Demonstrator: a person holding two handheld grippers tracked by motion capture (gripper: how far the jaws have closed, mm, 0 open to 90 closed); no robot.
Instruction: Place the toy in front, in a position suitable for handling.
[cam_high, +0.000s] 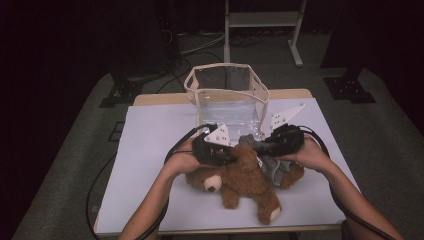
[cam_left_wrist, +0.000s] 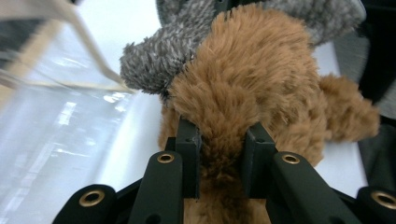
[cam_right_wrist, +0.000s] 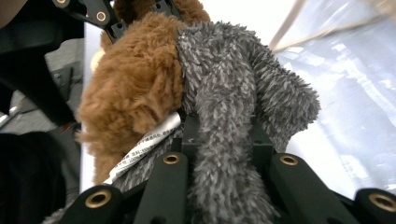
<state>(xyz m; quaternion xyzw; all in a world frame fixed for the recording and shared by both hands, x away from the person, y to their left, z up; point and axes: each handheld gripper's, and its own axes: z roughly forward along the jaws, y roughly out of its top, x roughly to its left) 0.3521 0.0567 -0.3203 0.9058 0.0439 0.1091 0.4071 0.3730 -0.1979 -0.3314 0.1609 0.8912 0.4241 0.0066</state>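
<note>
A brown teddy bear (cam_high: 245, 177) lies on the white table top (cam_high: 150, 150) with a grey plush toy (cam_high: 274, 167) pressed against its right side. My left gripper (cam_high: 227, 155) is shut on a thick fold of the brown bear's fur (cam_left_wrist: 261, 84), which bulges between the two black jaws (cam_left_wrist: 222, 135). My right gripper (cam_high: 257, 147) is shut on the grey plush toy (cam_right_wrist: 224, 70), whose limb runs between its jaws (cam_right_wrist: 222, 126). A white printed label (cam_right_wrist: 144, 147) hangs between the two toys. The grippers face each other, close together over the toys.
A clear plastic bag with cream trim (cam_high: 227, 95) stands open just behind the toys, and its wall shows close by in the left gripper view (cam_left_wrist: 56, 116). The table's front edge (cam_high: 215, 231) is near the bear's feet. A metal stand (cam_high: 262, 20) stands on the floor beyond.
</note>
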